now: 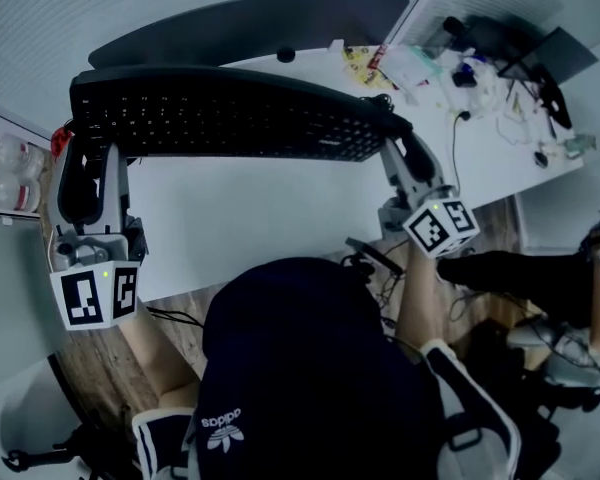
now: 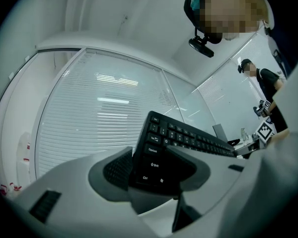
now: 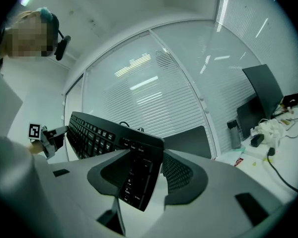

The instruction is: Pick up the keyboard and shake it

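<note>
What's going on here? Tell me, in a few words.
A person has a hand-held gripper in each hand and holds a black keyboard by its two ends. The left tongs are shut on the end with the Ctrl and Shift keys. The right tongs are shut on the number-pad end. The keyboard is up off the white desk, in the air between the two.

The left gripper point(image 1: 92, 156) and right gripper point(image 1: 395, 148) are grey with black textured pads point(image 2: 116, 167). Behind each claw sits a white cube point(image 1: 98, 295) with black square markers. The person wears a dark cap point(image 1: 300, 338) and white-striped sleeves point(image 1: 165, 438).
</note>
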Tool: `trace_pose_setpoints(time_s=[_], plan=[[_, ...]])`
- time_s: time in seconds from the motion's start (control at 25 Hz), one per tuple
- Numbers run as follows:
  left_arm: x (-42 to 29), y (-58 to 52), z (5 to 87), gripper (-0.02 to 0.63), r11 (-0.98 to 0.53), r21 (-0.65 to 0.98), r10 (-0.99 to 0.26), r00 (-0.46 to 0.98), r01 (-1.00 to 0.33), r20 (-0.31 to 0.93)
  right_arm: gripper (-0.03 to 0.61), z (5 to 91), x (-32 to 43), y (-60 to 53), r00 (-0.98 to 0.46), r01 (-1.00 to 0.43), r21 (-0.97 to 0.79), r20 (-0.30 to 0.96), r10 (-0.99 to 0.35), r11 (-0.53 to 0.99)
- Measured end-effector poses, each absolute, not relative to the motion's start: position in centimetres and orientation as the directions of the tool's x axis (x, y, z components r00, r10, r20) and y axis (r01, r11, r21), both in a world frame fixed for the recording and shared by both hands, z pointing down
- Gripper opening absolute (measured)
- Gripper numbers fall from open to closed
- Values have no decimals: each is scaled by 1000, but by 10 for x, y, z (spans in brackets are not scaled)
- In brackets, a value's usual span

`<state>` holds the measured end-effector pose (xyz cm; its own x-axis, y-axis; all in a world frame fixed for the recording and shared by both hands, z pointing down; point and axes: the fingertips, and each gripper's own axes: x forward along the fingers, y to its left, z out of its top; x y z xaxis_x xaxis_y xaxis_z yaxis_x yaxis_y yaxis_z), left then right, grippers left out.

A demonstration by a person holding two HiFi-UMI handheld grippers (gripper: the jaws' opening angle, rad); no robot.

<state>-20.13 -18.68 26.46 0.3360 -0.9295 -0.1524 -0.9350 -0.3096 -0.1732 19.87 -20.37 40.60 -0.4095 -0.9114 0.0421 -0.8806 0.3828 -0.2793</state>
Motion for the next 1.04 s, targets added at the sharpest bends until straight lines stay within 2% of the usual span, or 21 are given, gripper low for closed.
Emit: trace_pose_setpoints(time_s=[1.04], plan=[[-203,-183,260,202,-316,-169,-926,343,-933,-161,189,399,196,-205,-398,-892,-260,62,-915,371]])
